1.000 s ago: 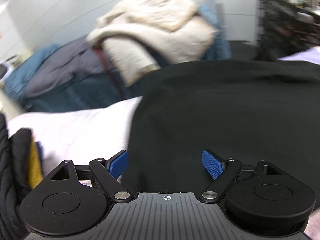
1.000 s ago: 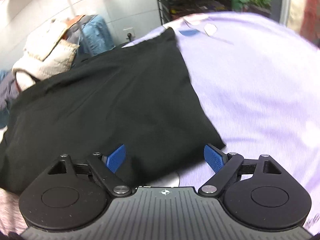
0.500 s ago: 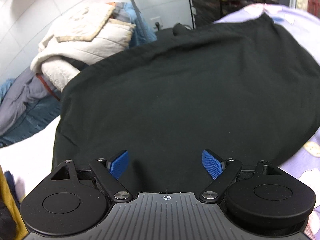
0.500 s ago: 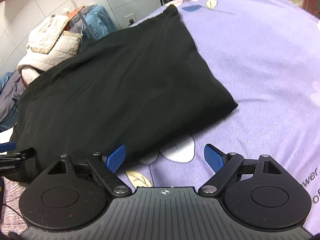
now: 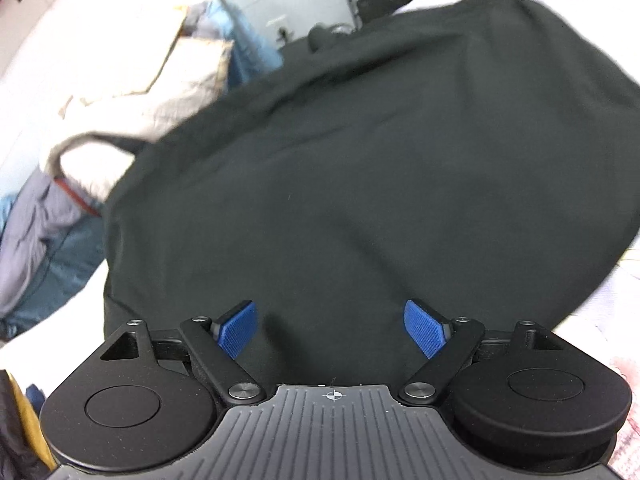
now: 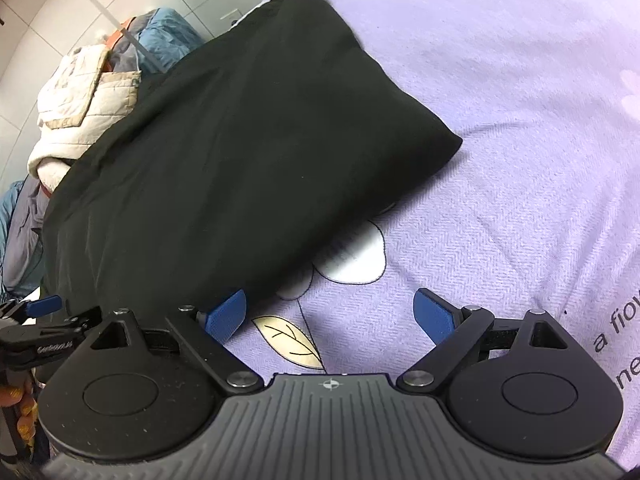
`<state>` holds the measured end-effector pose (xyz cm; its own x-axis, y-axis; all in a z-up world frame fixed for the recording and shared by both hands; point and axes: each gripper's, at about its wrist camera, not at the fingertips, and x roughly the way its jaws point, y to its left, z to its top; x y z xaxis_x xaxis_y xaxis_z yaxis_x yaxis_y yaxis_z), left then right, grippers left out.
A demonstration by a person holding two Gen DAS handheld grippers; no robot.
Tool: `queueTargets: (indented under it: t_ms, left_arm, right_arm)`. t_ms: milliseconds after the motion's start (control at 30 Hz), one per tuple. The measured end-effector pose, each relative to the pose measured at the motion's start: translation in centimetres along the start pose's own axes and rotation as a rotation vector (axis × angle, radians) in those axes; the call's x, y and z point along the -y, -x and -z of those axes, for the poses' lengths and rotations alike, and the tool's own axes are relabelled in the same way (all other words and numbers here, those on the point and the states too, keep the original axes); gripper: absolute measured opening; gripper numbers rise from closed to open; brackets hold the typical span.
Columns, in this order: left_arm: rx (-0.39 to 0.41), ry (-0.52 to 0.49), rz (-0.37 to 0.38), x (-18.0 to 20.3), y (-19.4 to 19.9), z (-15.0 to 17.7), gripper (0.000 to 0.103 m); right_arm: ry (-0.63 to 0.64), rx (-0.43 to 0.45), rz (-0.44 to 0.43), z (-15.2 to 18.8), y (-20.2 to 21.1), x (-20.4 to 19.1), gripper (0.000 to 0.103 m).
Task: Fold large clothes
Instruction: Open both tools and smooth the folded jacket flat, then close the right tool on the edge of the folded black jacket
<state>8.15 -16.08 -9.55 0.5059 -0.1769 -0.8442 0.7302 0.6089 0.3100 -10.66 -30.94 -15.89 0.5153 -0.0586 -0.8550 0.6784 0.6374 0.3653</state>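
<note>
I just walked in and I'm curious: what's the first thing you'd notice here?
A big black garment lies spread across a purple bedsheet printed with flowers. Behind it, by the white wall, sits a heap of jackets. Both grippers, left and right, are open at its near edge.

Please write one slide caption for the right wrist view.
Open right tool above the near edge of a black garment on a purple sheet.

Light: bright, even, indoor.
Blur: left wrist view smeared; wall overexposed.
Focus: right wrist view sharp.
Distortion: strong fisheye bending at edges.
Shadow: soft, under black garment (image 6: 224,152).
</note>
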Motion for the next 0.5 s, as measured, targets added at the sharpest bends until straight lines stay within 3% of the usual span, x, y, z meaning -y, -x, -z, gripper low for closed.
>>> queueTargets:
  t_ms: [133,267,400,500]
  left_arm:
    - [0.097,-0.001,-0.002,-0.9,2.1,-0.7,0.103]
    - [0.14,-0.01,-0.066,-2.0,2.0,-2.8,0.103]
    - [0.094,0.0,-0.018,-2.0,-0.2,-4.4,0.103]
    - [0.012,-0.096,-0.031,0.0,-3.2,-4.1,0.103]
  right_arm:
    - [-0.003,-0.007,-0.002,0.0,0.2,0.2,0.092]
    - [-0.01,-0.019,-0.006,-0.2,0.0,0.3,0.093]
    - [-0.025,-0.028,-0.007,-0.4,-0.4,0.1,0.094]
    - [-0.054,-0.03,-0.016,-0.6,-0.5,0.2,0.095]
